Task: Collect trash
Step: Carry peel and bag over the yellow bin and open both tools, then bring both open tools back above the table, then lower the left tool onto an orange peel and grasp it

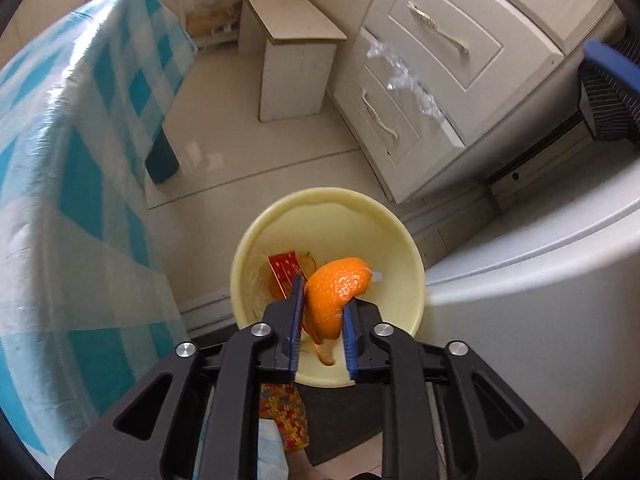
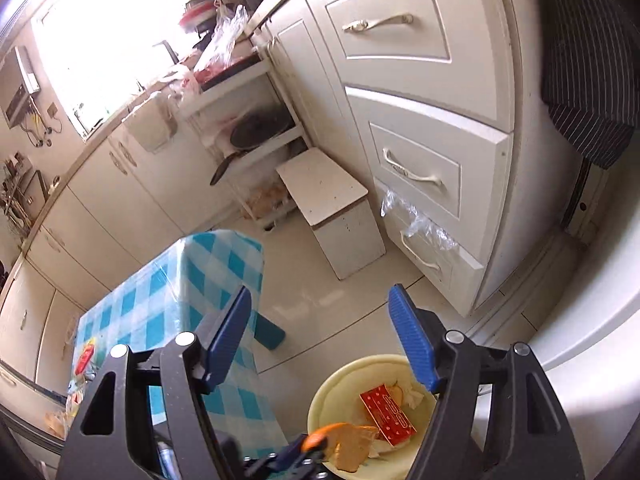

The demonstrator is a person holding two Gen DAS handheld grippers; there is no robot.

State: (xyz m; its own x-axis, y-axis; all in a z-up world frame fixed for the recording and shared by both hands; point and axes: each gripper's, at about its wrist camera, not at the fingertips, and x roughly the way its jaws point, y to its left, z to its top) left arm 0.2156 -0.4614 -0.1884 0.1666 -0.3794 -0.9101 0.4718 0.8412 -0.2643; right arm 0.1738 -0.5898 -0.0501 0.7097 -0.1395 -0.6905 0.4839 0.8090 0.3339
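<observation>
Left wrist view is showing the checked-cloth bench (image 1: 80,184) lying to the left of the yellow bin (image 1: 404,264), with the small white stool (image 1: 296,64) standing on the floor beyond the bin and the white drawer unit (image 1: 448,80) rising to the bin's upper right. The left hand-held gripper (image 1: 320,308) is hanging directly over the bin, its blue pads set narrowly apart with the orange peel (image 1: 336,292) sitting between them (whether the pads are pressing on it I cannot tell). Inside the bin, just left of the peel, a red wrapper (image 1: 282,270) is lying against the wall.

In the right wrist view the bench (image 2: 168,292) is again lying left of the bin (image 2: 332,392), carrying some litter at its near end. The right hand-held gripper (image 2: 320,332) is standing above the bin, jaws spread wide and holding nothing. Below it the red wrapper (image 2: 386,412) is resting in the bin on crumpled paper, and the peel (image 2: 344,436) is showing at the bin's near rim, at the left tool's tips.
</observation>
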